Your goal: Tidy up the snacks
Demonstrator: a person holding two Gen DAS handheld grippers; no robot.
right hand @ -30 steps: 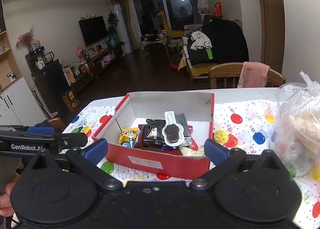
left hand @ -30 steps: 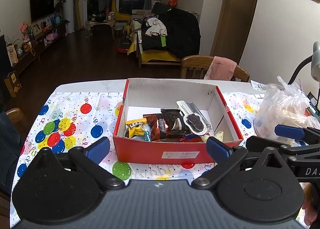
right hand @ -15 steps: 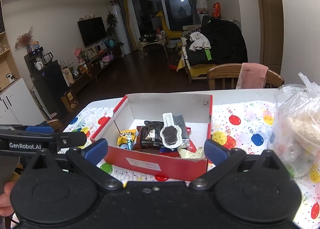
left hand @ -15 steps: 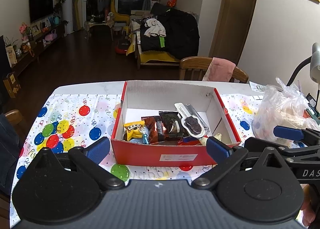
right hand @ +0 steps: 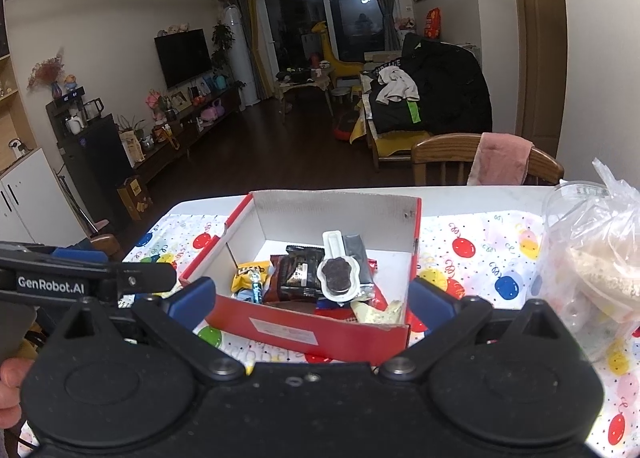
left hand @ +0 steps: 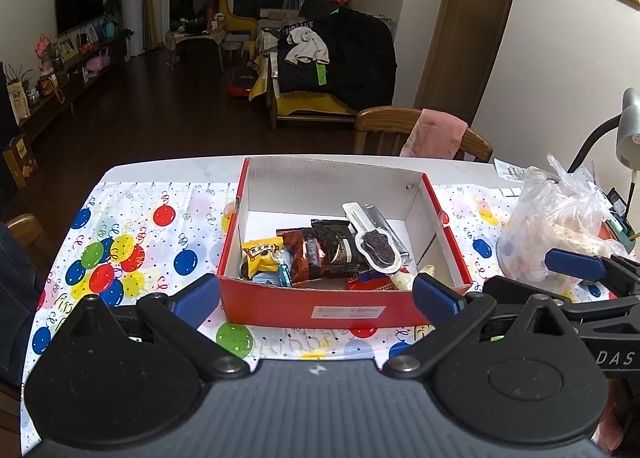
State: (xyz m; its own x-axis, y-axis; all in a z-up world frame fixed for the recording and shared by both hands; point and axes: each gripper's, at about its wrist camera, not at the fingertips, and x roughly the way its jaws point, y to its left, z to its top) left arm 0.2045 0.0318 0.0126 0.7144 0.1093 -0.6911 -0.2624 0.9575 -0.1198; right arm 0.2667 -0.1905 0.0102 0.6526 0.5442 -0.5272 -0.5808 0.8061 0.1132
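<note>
Left wrist view: the left gripper (left hand: 316, 298) hangs spread and empty at 6 o'clock, with the red box (left hand: 344, 308) of snacks (left hand: 320, 254) at 12 o'clock beyond its tips and the right gripper (left hand: 576, 264), also spread and empty, at 3 o'clock. Since a second ago both have drawn slightly back; the snacks look unmoved, so packing seems finished.

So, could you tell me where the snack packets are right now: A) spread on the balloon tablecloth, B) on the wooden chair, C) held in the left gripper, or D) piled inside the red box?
D: the snack packets lie piled inside the red box, and both the left gripper and right gripper are open and empty.
</note>
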